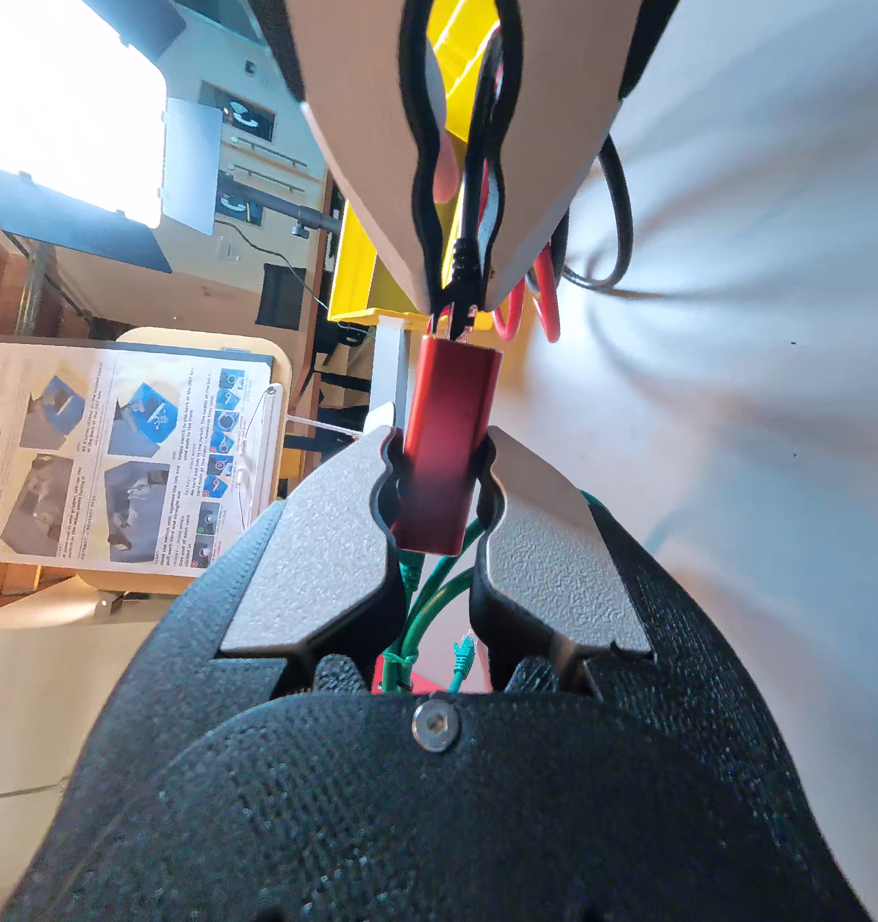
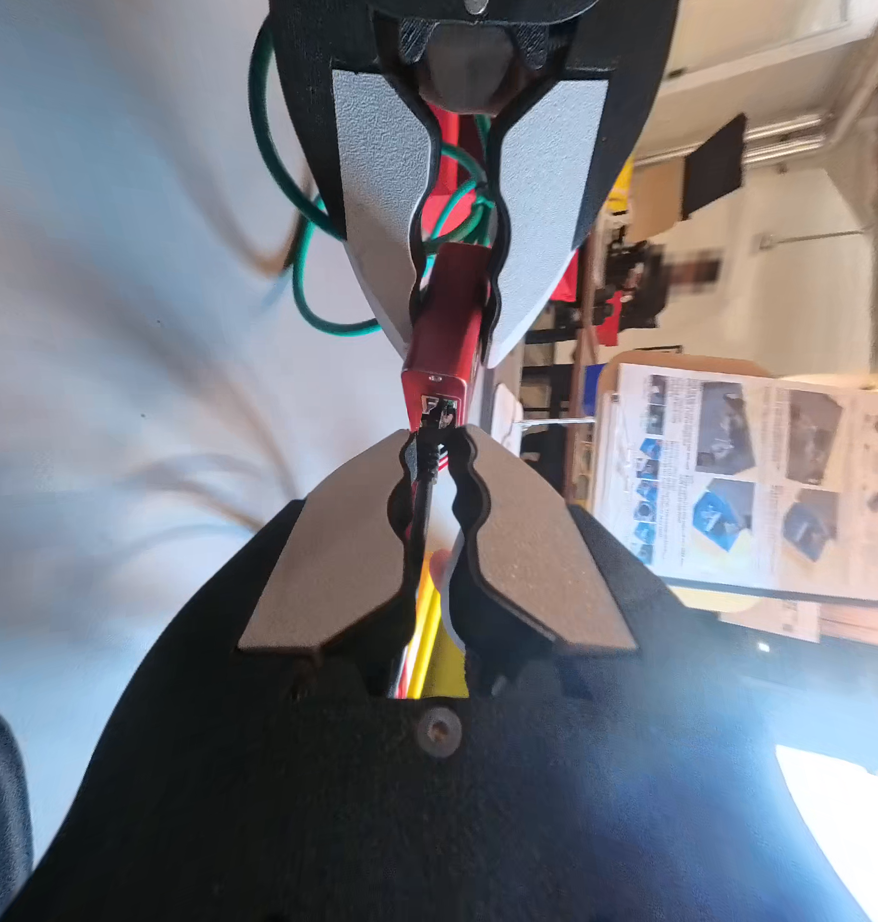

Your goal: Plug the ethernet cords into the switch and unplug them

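Observation:
In the left wrist view my left gripper [image 1: 442, 439] is shut on a red metal switch [image 1: 444, 449] and holds it above the white table. My right gripper [image 1: 457, 302] comes in from the top, shut on the boot of a black ethernet cord [image 1: 464, 249]. The cord's plug sits at the switch's far end. In the right wrist view my right gripper [image 2: 437, 434] pinches the black cord [image 2: 429, 459], with its plug in a port of the switch [image 2: 447, 349]. The left gripper [image 2: 447, 344] grips the switch from above. Green cords [image 1: 427, 598] hang at the switch's other end.
A loose green plug [image 1: 463, 653] lies under the left gripper. Red cords [image 1: 547, 299] and a yellow bin [image 1: 357, 269] are behind the right gripper. An instruction sheet on a board [image 1: 127, 459] stands beside the white table [image 1: 726, 449]. Green cord loops [image 2: 302, 279] lie on the table. The tips of one gripper are about 4 centimeters away from the tips of the other.

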{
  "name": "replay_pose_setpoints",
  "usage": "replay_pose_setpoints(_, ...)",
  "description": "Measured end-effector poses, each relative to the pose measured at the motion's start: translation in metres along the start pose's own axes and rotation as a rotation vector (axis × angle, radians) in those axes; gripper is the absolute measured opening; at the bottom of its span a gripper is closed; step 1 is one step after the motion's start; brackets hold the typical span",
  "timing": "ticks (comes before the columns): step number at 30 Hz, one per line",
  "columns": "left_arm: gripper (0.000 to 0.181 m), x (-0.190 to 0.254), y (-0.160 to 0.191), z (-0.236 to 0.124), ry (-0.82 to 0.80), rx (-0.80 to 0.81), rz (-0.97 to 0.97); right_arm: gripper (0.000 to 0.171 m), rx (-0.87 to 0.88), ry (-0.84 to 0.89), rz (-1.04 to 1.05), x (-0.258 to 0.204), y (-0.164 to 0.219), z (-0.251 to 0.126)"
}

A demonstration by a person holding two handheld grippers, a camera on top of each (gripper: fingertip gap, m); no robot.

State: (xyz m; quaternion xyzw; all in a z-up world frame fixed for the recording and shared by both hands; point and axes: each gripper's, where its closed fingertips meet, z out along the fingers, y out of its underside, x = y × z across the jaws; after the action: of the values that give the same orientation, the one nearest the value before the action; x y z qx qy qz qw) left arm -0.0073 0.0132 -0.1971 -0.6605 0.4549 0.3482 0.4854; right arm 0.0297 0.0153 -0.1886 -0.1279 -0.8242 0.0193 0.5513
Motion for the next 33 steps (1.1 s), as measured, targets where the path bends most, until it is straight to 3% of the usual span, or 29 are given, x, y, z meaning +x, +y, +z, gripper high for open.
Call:
replay_pose_setpoints(10,0.029,0.008,0.010,-0.001,0.062,-0.026,0.019,0.012,0.096,-0.188,0.042,-0.012,-0.008,0.010)
replay_pose_setpoints(19,0.028,0.008,-0.009,-0.010,0.067,0.117,0.034,0.012,0.170,-0.292,0.079,-0.009,-0.015,-0.014)
replay_pose_setpoints(21,0.028,0.004,0.008,-0.007,0.050,0.022,0.043,0.011,0.181,-0.348,0.091,-0.013,-0.016,-0.023)
replay_pose_setpoints(22,0.028,-0.004,0.034,-0.005,0.015,-0.069,0.043,0.011,0.196,-0.341,0.123,-0.010,-0.017,-0.030)
replay_pose_setpoints(23,0.028,-0.010,0.045,-0.009,0.021,-0.052,-0.048,0.011,0.187,-0.304,0.133,-0.005,-0.014,-0.036)
replay_pose_setpoints(27,0.027,-0.041,0.023,-0.022,-0.021,0.024,-0.236,0.012,0.137,-0.131,0.238,0.024,0.007,-0.043)
replay_pose_setpoints(33,0.028,-0.055,0.038,-0.032,-0.023,0.055,-0.451,0.013,0.162,0.003,0.473,0.066,0.040,-0.064)
